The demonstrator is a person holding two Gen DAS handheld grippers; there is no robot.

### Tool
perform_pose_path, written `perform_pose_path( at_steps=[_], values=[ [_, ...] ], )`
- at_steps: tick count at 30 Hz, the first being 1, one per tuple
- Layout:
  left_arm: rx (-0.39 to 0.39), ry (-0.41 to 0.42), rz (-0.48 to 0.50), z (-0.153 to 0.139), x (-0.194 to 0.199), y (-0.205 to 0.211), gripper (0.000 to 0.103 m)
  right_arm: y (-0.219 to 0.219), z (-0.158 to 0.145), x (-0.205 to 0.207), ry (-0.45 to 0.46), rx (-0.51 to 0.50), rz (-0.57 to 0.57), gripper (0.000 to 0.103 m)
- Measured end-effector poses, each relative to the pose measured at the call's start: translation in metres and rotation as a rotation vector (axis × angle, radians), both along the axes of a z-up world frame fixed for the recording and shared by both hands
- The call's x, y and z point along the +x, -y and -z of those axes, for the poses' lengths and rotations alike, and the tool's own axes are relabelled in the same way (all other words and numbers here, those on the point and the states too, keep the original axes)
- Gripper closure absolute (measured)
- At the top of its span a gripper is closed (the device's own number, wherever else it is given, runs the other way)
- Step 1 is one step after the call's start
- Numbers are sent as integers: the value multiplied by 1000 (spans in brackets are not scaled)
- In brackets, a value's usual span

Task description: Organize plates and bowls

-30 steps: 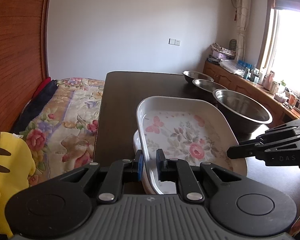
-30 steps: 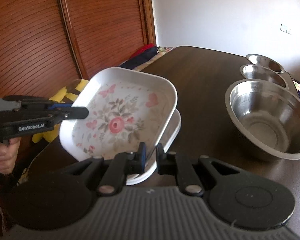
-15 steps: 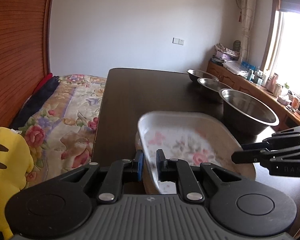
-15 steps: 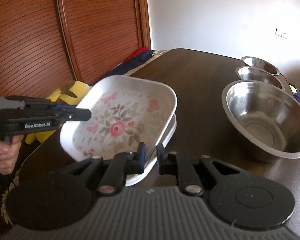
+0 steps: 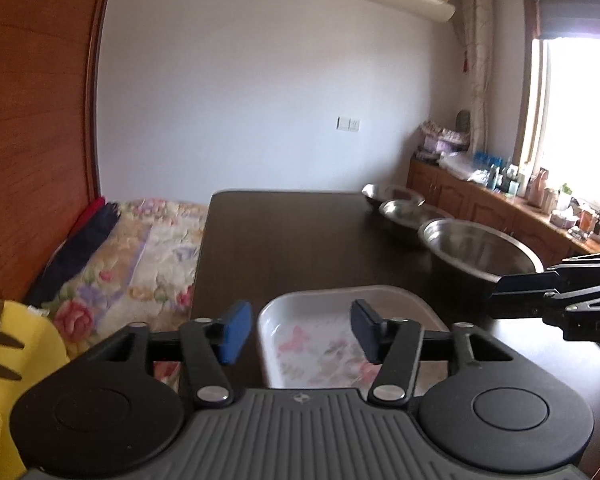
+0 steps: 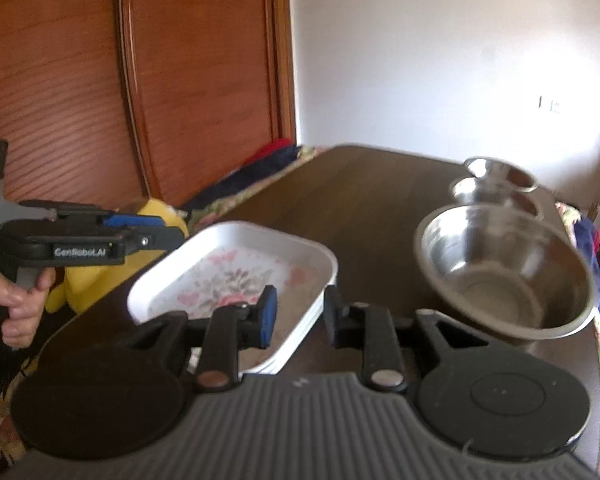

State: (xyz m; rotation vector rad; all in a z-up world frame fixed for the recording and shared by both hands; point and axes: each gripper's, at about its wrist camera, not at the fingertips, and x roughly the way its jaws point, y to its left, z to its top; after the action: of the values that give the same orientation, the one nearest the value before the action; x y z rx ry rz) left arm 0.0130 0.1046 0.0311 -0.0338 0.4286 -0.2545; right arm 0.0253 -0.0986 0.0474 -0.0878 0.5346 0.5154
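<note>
A white square plate with a pink flower print (image 5: pixel 340 320) (image 6: pixel 236 268) lies stacked on another white plate on the dark wooden table (image 5: pixel 292 240). My left gripper (image 5: pixel 298 334) is open, raised just above the plate's near edge, empty. My right gripper (image 6: pixel 298 314) is open too, its jaws apart over the plate stack's near corner, empty. Three steel bowls stand in a row on the right: a large one (image 5: pixel 480 248) (image 6: pixel 504 276), a middle one (image 5: pixel 408 212) and a small one (image 5: pixel 392 194).
A bed with a floral cover (image 5: pixel 140 260) lies left of the table, with a yellow plush toy (image 5: pixel 8 360) by it. A wooden wardrobe (image 6: pixel 140 100) stands behind. A cluttered wooden sideboard (image 5: pixel 520 208) runs under the window on the right.
Both grippers lowered the flowered plate flat onto the plate beneath, then opened and let go of it. Both have pulled back and up a little.
</note>
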Motion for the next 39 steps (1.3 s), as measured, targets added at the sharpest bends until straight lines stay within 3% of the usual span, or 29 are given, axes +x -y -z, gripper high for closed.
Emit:
perform_pose_path(
  at_steps=[2,9,13,17,22,34,39],
  values=[
    [2,20,11,-4,-2,7,11,9,-5,-1,23,8,20,67],
    [-26,45,63,-8,5,41,8,54,-24,-6,87,70,116,62],
    [-31,52,101,-7,13,65,8,74,-27,-6,143,52,183,45],
    [-25,59,122,-6,22,88,8,91,-22,4,204,5,246,19],
    [-19,51,133,-5,36,109,0,116,-12,22,214,-2,312,10],
    [13,22,141,-2,63,137,0,156,10,66,137,52,402,8],
    [29,-6,138,2,75,151,0,156,17,72,118,27,416,9]
  ],
)
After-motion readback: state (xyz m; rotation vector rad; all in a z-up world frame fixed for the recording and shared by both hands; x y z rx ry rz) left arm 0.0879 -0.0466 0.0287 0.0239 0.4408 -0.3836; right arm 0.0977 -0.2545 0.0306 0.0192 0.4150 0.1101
